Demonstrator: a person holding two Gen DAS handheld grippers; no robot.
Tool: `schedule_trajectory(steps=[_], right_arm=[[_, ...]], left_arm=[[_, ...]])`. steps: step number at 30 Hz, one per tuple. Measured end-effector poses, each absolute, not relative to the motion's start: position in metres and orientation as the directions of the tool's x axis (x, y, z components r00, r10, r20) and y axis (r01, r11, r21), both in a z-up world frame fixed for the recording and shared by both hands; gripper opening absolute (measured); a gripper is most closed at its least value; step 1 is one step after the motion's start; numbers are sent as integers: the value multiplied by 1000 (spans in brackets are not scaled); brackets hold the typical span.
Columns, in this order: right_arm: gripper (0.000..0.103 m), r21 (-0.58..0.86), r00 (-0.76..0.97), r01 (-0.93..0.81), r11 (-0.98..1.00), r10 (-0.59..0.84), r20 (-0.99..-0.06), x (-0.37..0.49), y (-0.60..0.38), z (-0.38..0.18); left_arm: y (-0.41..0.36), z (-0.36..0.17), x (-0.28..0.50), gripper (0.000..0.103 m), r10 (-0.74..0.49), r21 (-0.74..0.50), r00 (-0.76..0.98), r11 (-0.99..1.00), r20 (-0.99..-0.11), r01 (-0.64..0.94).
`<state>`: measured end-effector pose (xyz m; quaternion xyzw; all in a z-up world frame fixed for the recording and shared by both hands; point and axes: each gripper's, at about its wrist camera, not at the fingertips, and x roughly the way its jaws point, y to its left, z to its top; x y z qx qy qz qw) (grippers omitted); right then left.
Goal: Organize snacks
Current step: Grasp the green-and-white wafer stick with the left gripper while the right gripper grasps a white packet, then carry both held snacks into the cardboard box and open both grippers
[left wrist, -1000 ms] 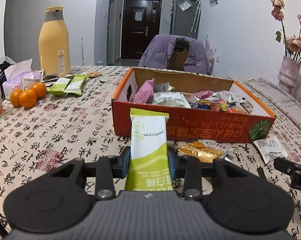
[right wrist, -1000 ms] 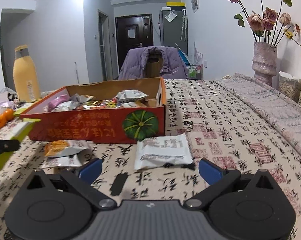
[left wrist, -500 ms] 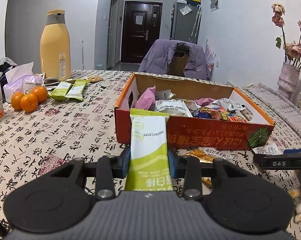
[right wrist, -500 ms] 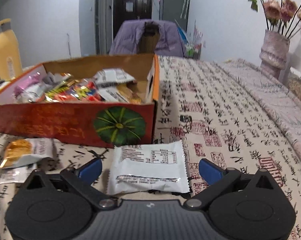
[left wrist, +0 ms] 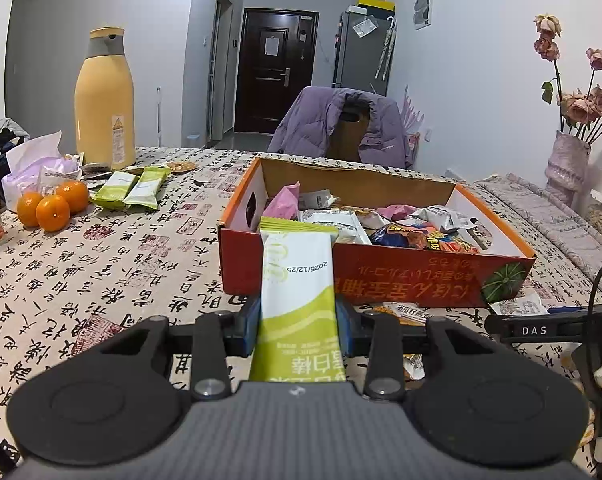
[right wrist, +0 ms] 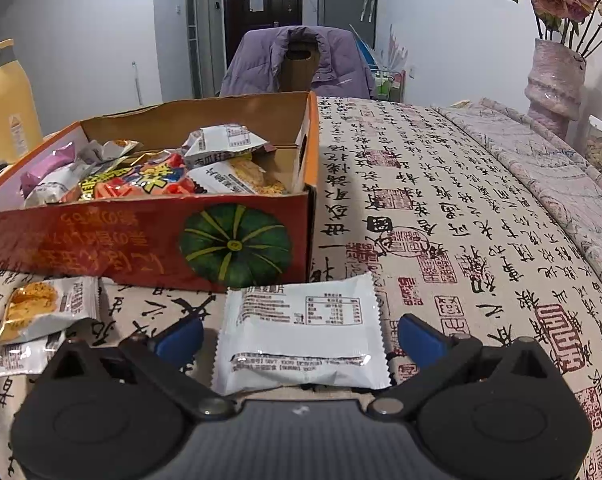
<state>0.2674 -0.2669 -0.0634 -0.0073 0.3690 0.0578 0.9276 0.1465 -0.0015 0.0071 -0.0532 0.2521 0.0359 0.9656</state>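
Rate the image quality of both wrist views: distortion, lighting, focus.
Left wrist view: strong fisheye bending, dark vignette corners, even indoor light, green snack bar sharp with its date legible. Right wrist view: same bending, white packet slightly soft up close, its small print unreadable, red box clear.

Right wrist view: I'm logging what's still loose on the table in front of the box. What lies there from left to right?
Orange-pictured snack packet → white snack packet, which lies between the open right gripper fingers.
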Motion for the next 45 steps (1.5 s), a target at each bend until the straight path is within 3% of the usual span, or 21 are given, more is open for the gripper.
schedule_trajectory(steps=[4,6,9,14,29,45], right_arm=[[98,34,729,-119,992,111,-676,265,-269,-63],[78,36,739,-126,991,118,-663,260,-268,-61],[62,67,741,-143,988,152,-654,251,-269,-57],[50,117,749,-157,981,195,-633,238,-273,-53],[49,140,836,-250,958,287,-468,185,-270,-6],[49,144,856,-310,940,342,-388,238,-231,33]], left_arm=[[-1,9,144,38,36,-86,872,992,-488,-89],[0,9,144,38,39,-85,873,992,-485,-92],[1,11,144,38,41,-87,875,992,-483,-95],[2,13,143,38,38,-92,877,991,-479,-93],[-3,40,161,38,26,-77,901,995,-433,-66],[-13,59,223,38,19,-83,912,995,-409,-58]])
